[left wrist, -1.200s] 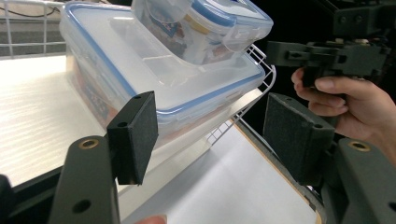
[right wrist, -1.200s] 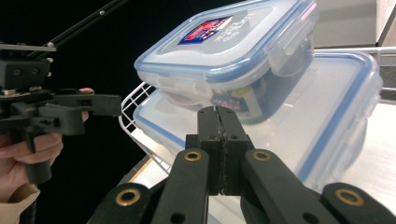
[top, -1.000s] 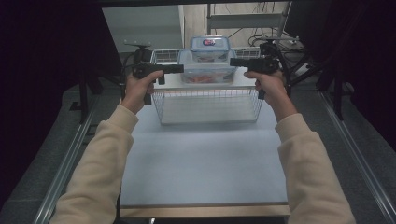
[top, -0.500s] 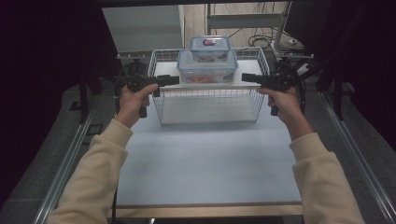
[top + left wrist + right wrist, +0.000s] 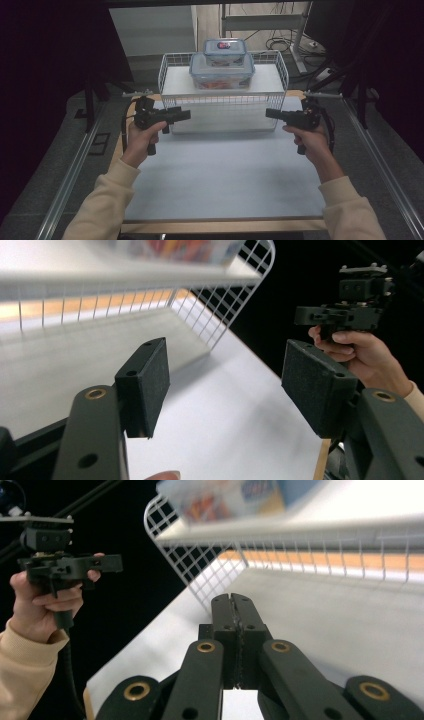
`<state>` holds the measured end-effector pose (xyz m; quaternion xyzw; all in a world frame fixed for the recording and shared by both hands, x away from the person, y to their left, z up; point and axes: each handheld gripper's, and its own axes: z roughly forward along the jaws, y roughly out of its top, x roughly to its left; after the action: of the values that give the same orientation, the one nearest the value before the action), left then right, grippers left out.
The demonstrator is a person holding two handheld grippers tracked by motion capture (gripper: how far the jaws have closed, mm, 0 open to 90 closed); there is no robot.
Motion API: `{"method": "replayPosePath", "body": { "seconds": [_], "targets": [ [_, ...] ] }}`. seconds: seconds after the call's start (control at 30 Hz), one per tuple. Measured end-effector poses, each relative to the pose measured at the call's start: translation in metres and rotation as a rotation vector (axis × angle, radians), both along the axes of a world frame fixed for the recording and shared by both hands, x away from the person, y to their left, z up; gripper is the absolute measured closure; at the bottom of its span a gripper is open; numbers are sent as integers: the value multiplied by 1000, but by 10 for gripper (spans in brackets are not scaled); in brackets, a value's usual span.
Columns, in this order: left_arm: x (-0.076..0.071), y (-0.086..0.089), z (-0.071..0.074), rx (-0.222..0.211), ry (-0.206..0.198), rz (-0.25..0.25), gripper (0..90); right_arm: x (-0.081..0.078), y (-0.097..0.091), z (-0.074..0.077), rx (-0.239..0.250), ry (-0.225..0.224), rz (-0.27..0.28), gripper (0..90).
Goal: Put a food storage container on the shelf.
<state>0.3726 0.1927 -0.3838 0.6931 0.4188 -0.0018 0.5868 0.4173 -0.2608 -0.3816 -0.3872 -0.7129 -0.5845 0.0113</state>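
On the wire rack [image 5: 225, 102], the larger food container [image 5: 221, 71] lies lengthwise left-to-right.

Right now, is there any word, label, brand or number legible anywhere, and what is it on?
No text can be read.
Small box: a red and dark lid label, too small to read.
Large box: colourful print seen through its wall, blurred by motion, unreadable.

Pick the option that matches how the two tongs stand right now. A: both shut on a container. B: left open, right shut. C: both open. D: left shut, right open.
B: in the left gripper view the left tongs have pads wide apart with nothing between them, while in the right gripper view the right tongs are pressed together, empty.
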Motion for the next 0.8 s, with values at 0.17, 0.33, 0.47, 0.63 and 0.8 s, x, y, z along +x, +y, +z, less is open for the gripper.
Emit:
{"method": "replayPosePath", "body": {
  "seconds": [0.17, 0.33, 0.47, 0.63, 0.8],
  "targets": [
    [-13, -4, -27, 24, 16, -4, 346, -20, -2, -28, -40, 4, 28, 807],
    [-21, -7, -46, 37, 23, -7, 343, -33, -3, -50, -72, 16, 39, 675],
    [-26, -11, -55, 46, 32, -16, 340, -38, -1, -61, -111, 12, 50, 585],
    [-29, -14, -67, 59, 44, -20, 335, -44, 3, -70, -119, 15, 69, 515],
    [-29, -13, -72, 54, 52, -17, 331, -46, 4, -72, -114, 16, 71, 448]
  ]
}}
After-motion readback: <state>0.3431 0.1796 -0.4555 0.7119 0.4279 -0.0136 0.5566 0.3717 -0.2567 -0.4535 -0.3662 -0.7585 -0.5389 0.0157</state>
